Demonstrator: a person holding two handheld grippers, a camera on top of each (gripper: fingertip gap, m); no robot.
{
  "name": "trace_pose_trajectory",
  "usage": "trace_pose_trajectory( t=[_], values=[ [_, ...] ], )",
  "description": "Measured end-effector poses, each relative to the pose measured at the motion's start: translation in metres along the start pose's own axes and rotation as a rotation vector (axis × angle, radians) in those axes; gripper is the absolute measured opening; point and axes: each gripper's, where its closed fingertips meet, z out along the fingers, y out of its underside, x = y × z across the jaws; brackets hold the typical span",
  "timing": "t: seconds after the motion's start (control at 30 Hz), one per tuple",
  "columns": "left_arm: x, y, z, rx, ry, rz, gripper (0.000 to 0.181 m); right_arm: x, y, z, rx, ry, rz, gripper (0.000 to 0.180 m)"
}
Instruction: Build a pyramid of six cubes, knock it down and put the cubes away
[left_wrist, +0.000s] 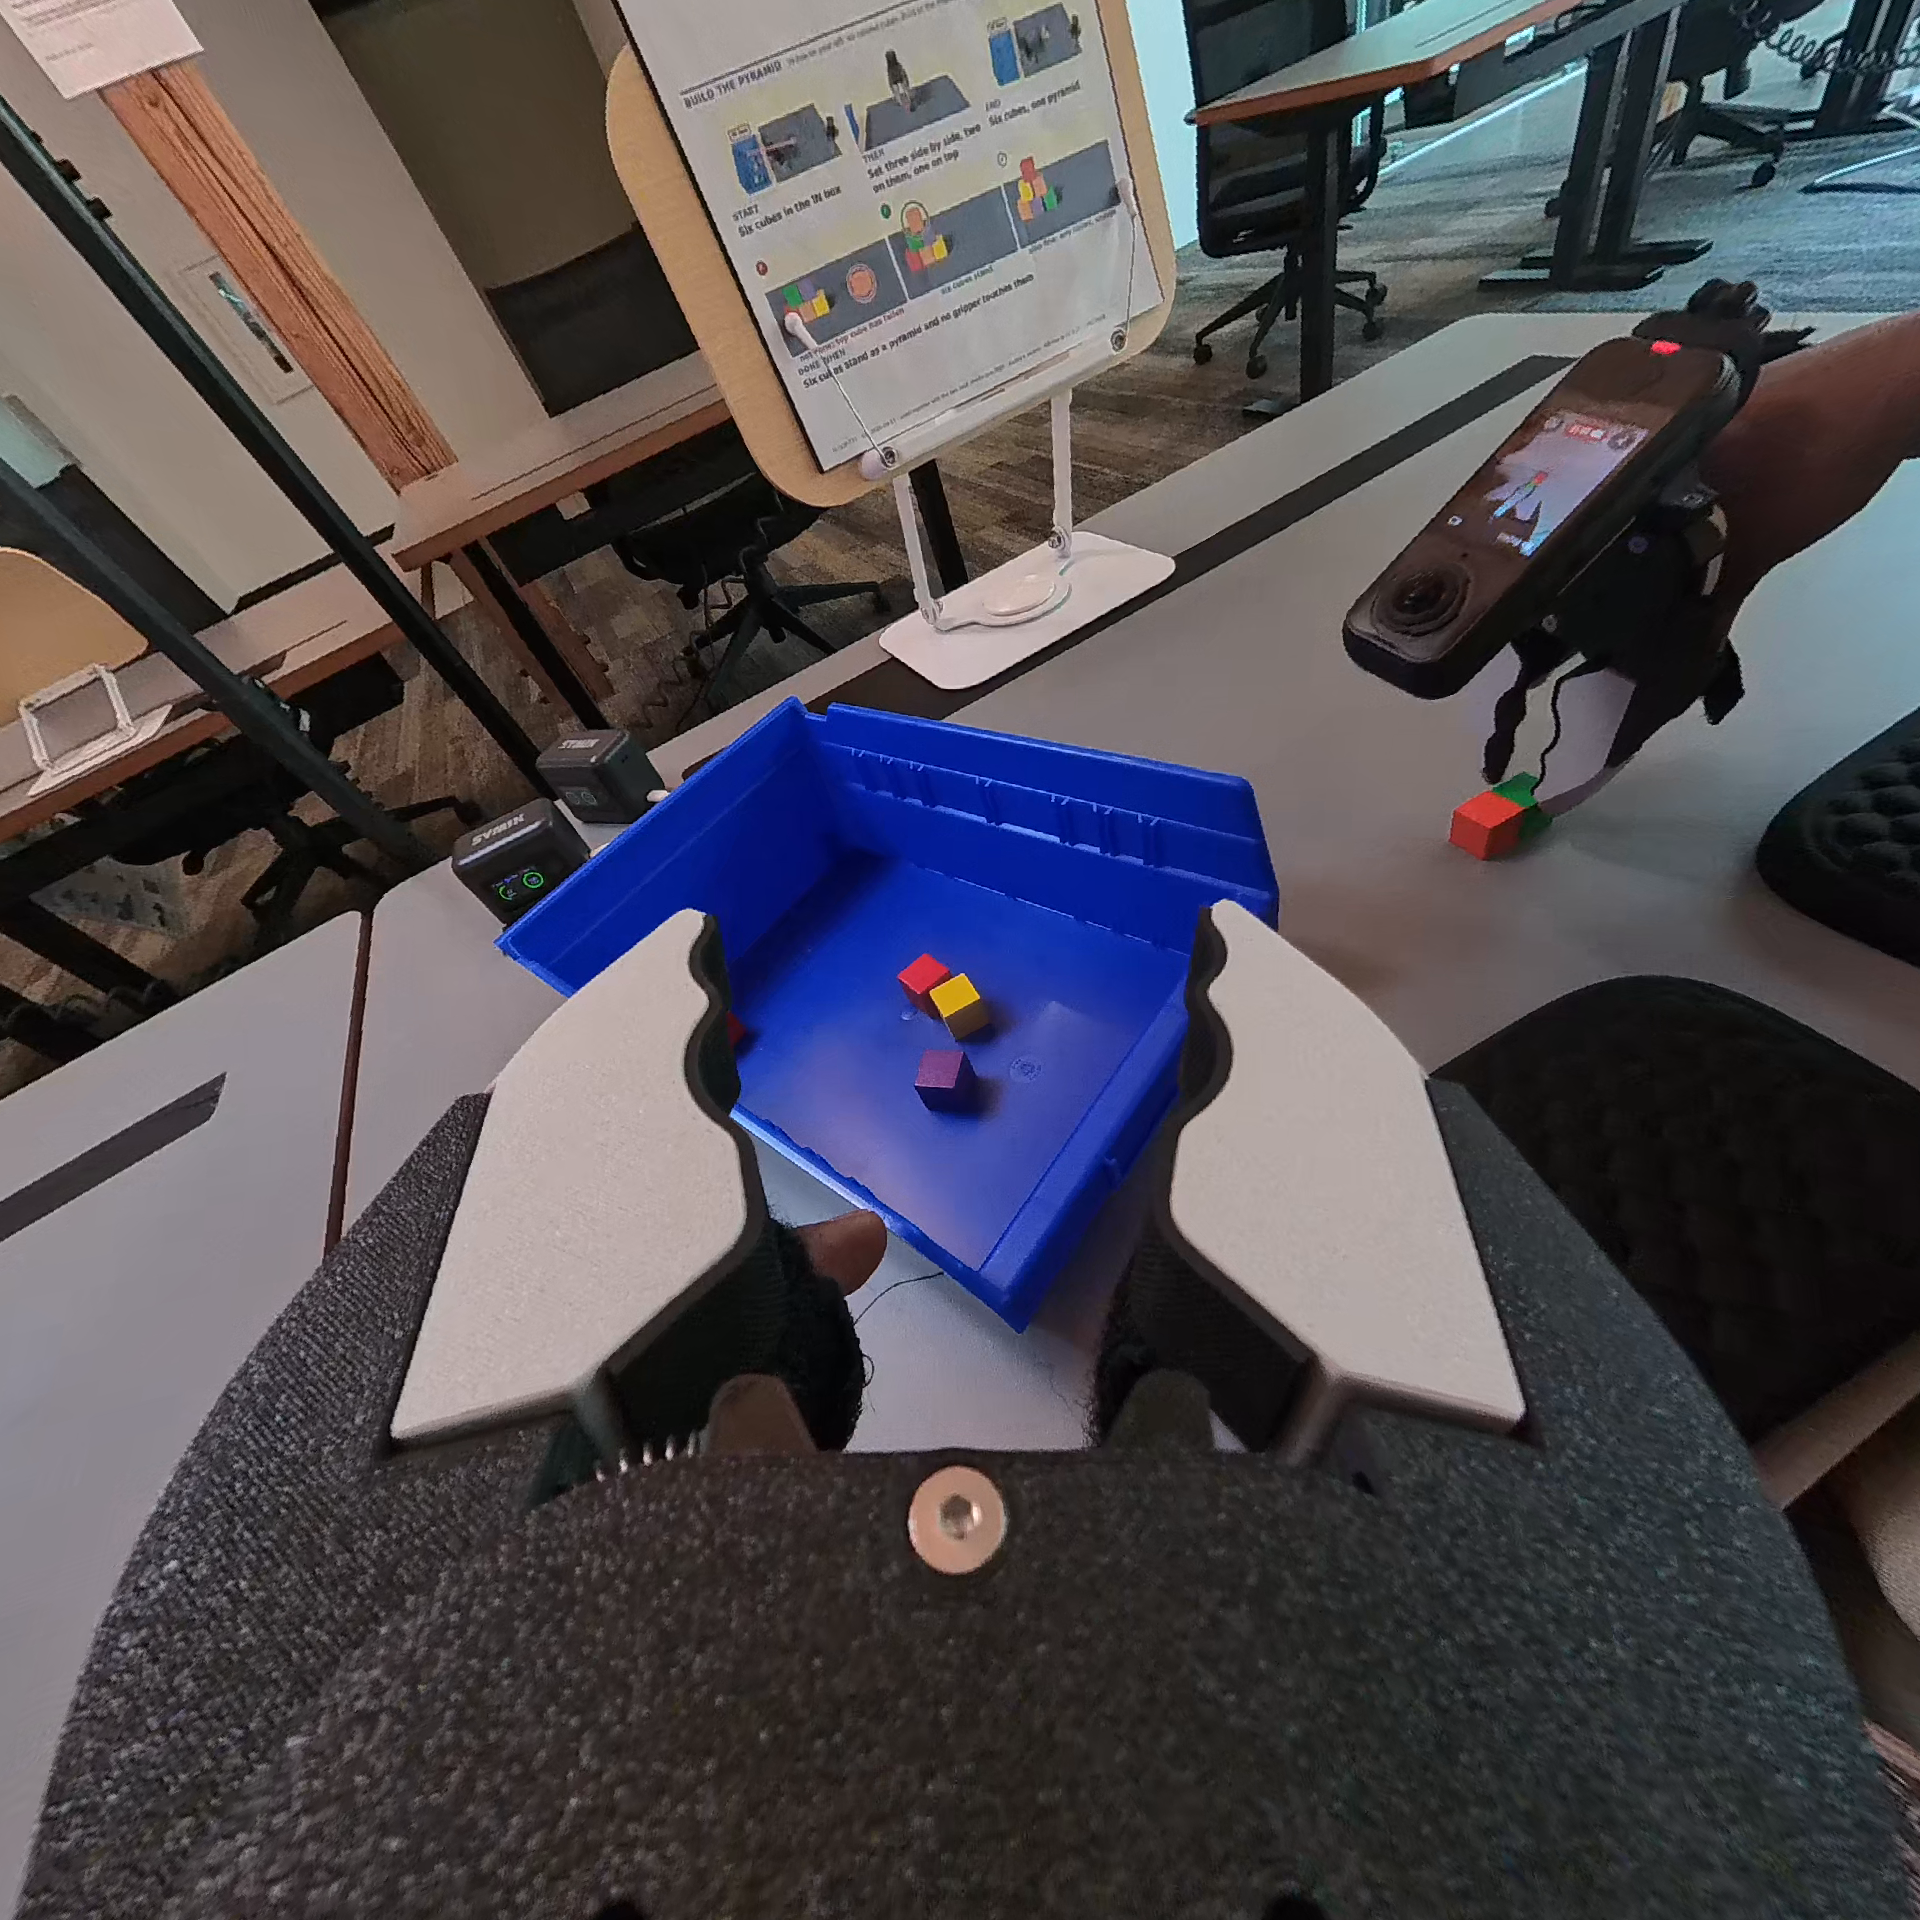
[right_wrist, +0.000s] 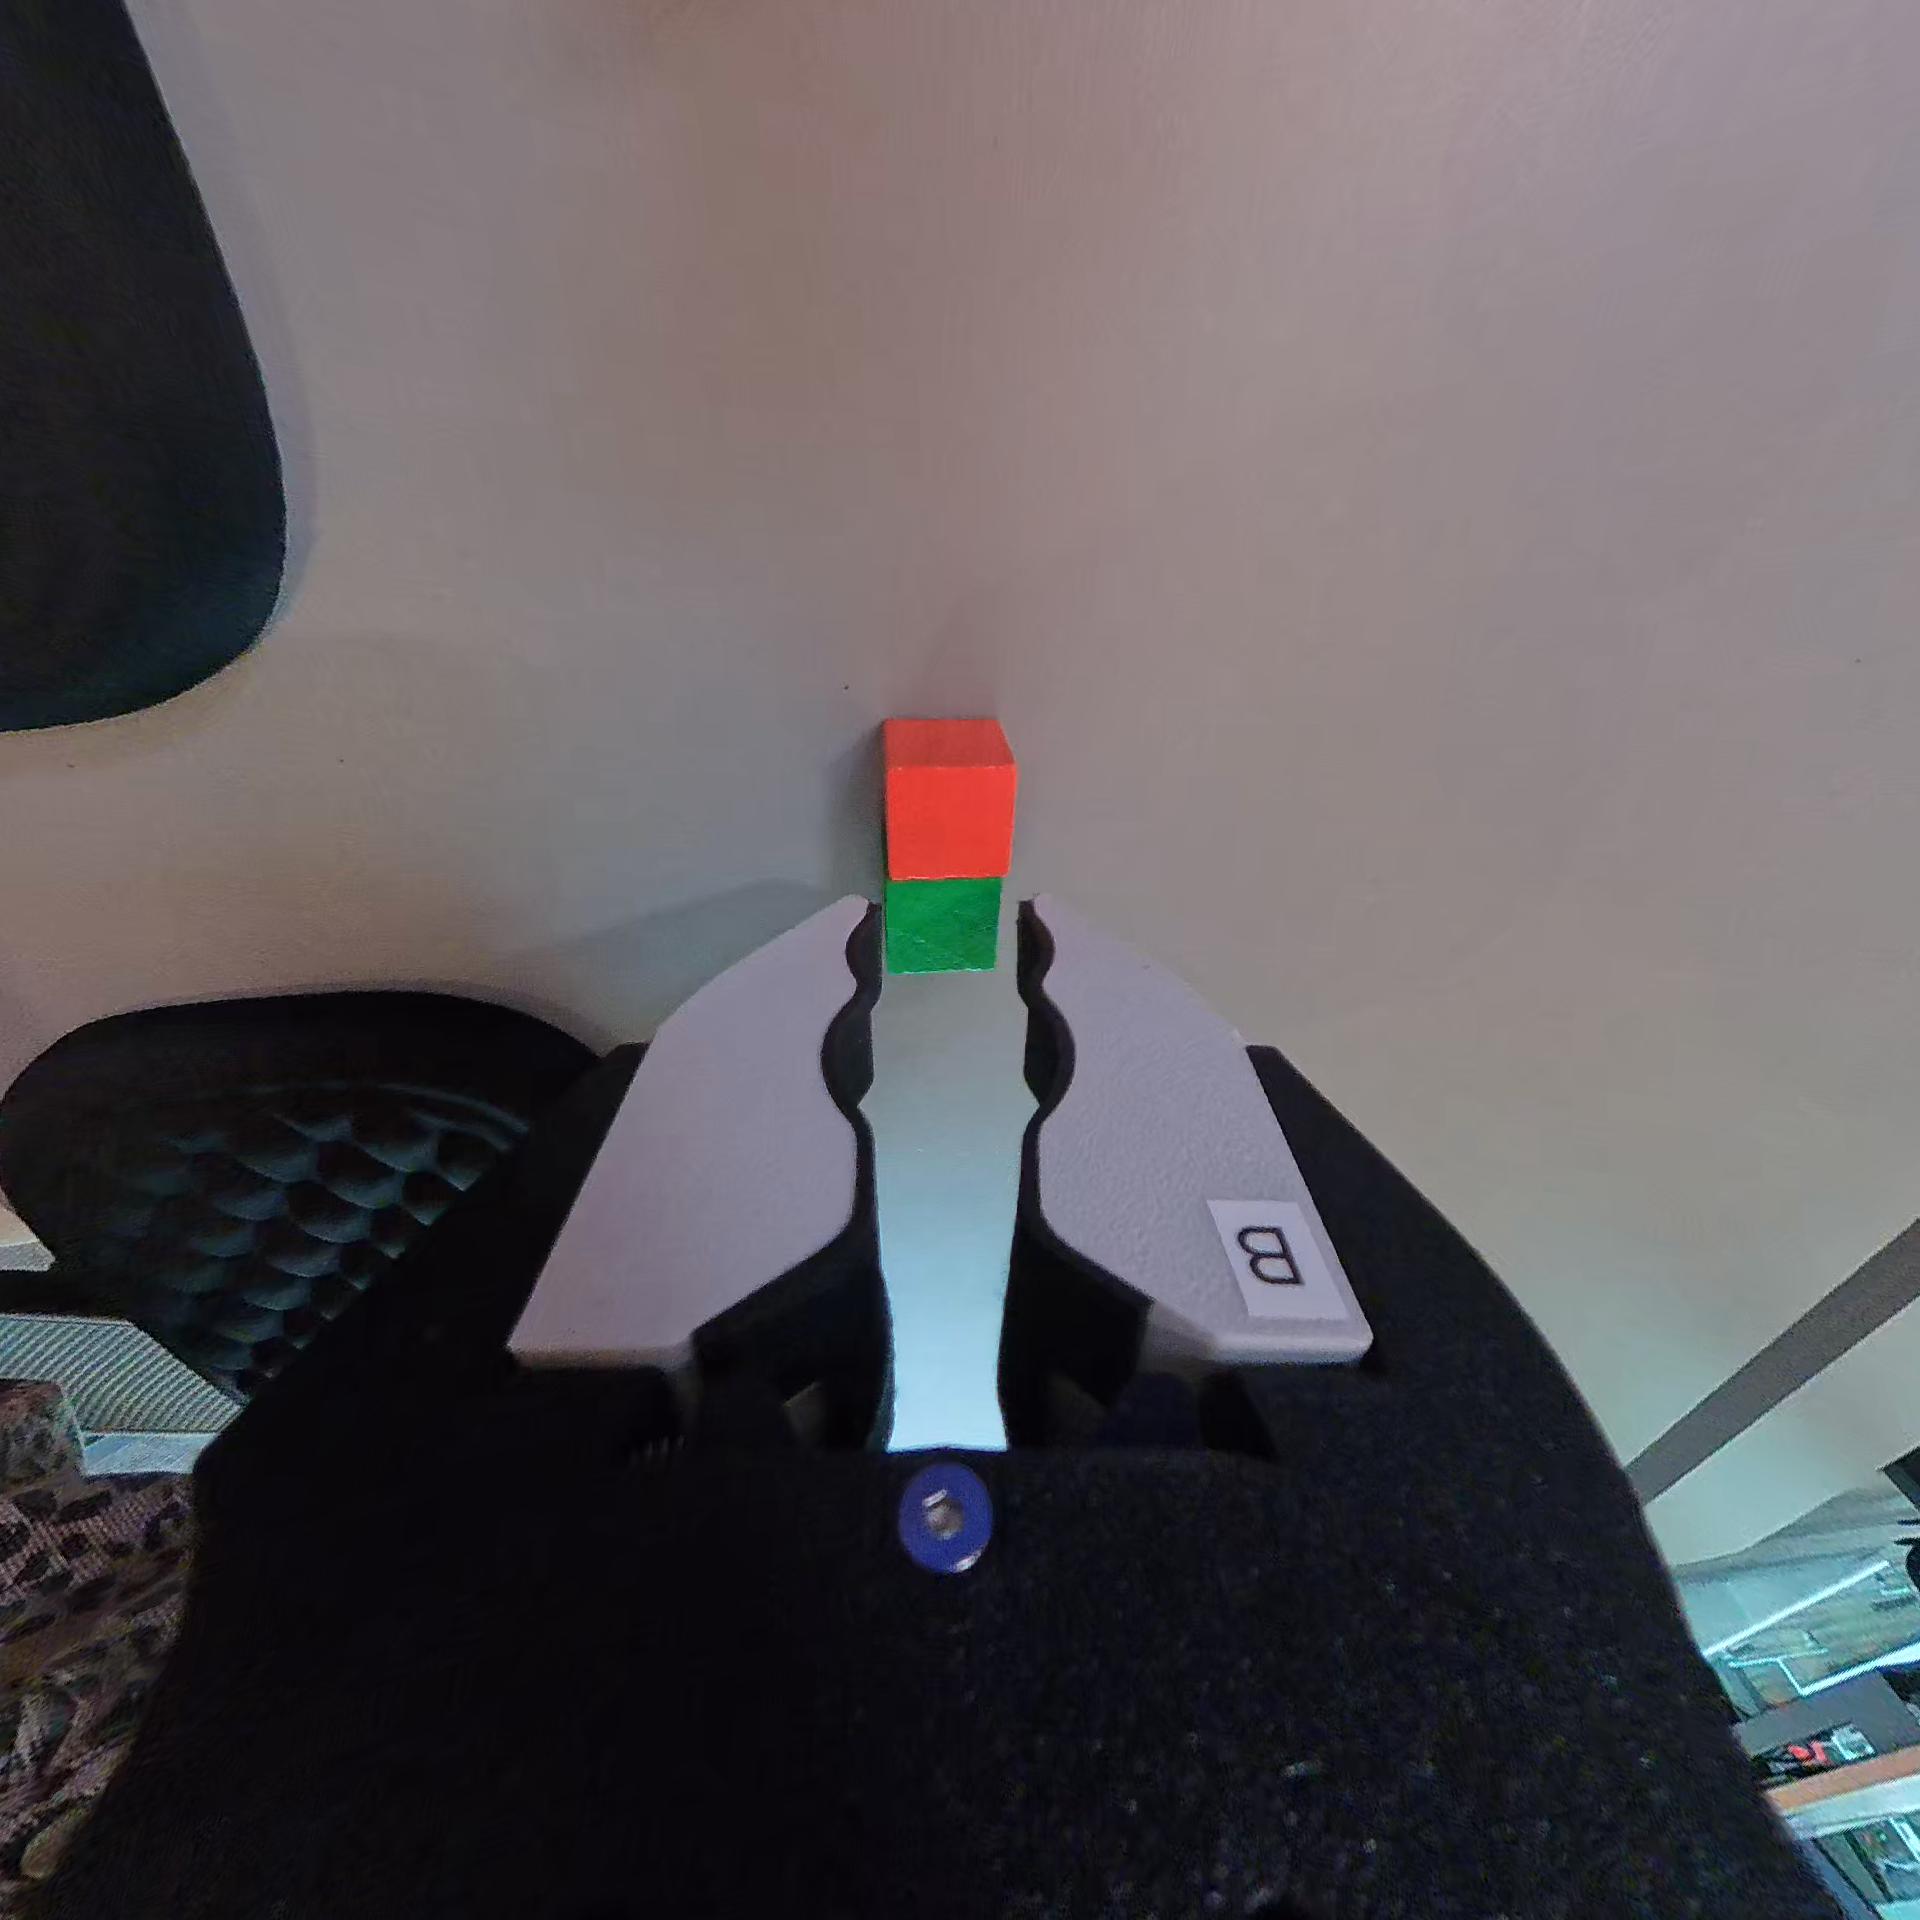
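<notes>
A blue bin (left_wrist: 1039, 800) stands on the grey table (left_wrist: 1351, 935). In it lie a red cube (left_wrist: 920, 977), a yellow cube (left_wrist: 958, 1003) and a purple cube (left_wrist: 943, 1078). A further red bit (left_wrist: 736, 1029) peeks out beside my left finger. My left gripper (left_wrist: 956, 925) is open and empty above the bin's near side. On the table to the right, a green cube (right_wrist: 940, 930) touches an orange-red cube (right_wrist: 948, 805). My right gripper (right_wrist: 948, 920) is low on the table, with the green cube between its fingertips and a small gap on the right. It also shows in the left wrist view (left_wrist: 1532, 784).
An instruction board on a white stand (left_wrist: 904, 208) is behind the bin. Two small black devices (left_wrist: 520, 862) sit at the bin's far left corner. Black mesh cushions (left_wrist: 1849, 831) lie at the table's right and near edges (right_wrist: 125, 364). The grippers' ends are close to 35 centimeters from one another.
</notes>
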Motion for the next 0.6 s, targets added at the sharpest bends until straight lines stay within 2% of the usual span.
trace_pose_trajectory(
  t=[0.6],
  values=[
    [-0.0007,0.0009,-0.0002,-0.002,-0.002,0.002,0.084,-0.0007,0.0004,-0.0019,0.022,-0.001,0.001,0.02]
  ],
)
